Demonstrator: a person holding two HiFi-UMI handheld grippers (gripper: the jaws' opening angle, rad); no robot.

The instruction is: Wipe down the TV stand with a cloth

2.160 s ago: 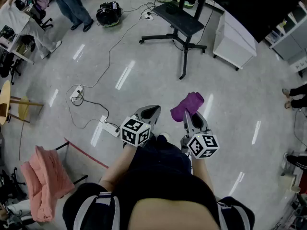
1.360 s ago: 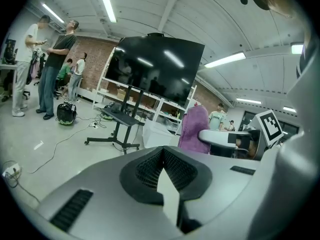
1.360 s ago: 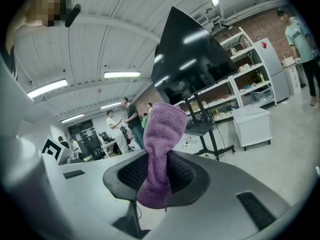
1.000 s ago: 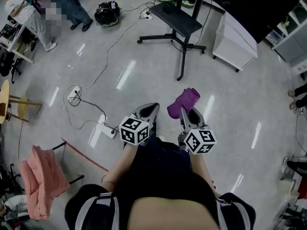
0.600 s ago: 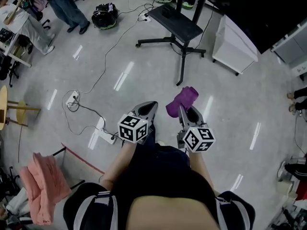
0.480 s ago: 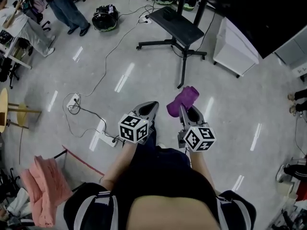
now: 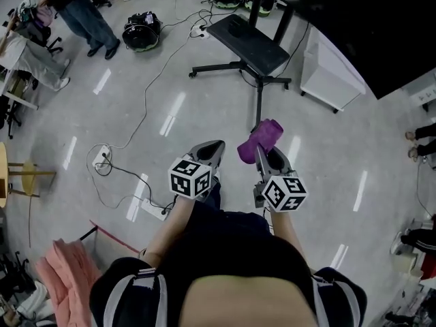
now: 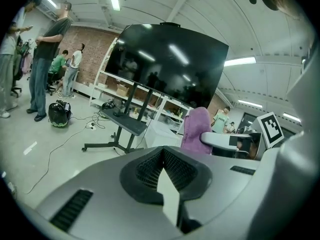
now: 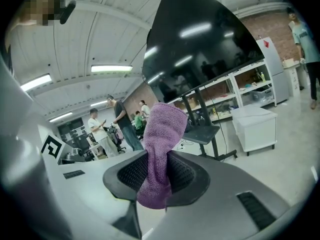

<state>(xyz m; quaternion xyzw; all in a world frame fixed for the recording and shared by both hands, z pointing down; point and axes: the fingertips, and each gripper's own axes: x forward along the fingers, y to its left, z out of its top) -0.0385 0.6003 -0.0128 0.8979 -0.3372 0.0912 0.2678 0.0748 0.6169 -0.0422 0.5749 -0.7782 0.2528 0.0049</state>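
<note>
A purple cloth [image 7: 259, 140] [image 9: 160, 149] [image 8: 196, 130] sticks up out of my right gripper [image 7: 263, 154] [image 9: 159, 176], whose jaws are shut on its lower part. My left gripper [image 7: 208, 152] [image 8: 165, 176] is shut with nothing in it, just left of the right one. Ahead stands the black TV stand [image 7: 251, 35] [image 8: 124, 121] [image 9: 202, 132]: a dark shelf on a wheeled base, carrying a big black screen [image 8: 167, 64] [image 9: 200, 39]. Both grippers hover well short of it, above the floor.
A white cabinet [image 7: 330, 63] [image 9: 254, 121] stands right of the stand. Cables and a power strip [image 7: 151, 208] run over the grey floor at left. People [image 7: 75, 12] stand at the far left by desks. A pink cloth [image 7: 65, 288] hangs on a rack at lower left.
I have walked a little toward the TV stand; it sits slightly lower and nearer in the head view. Both grippers keep their pose, the cloth still held.
</note>
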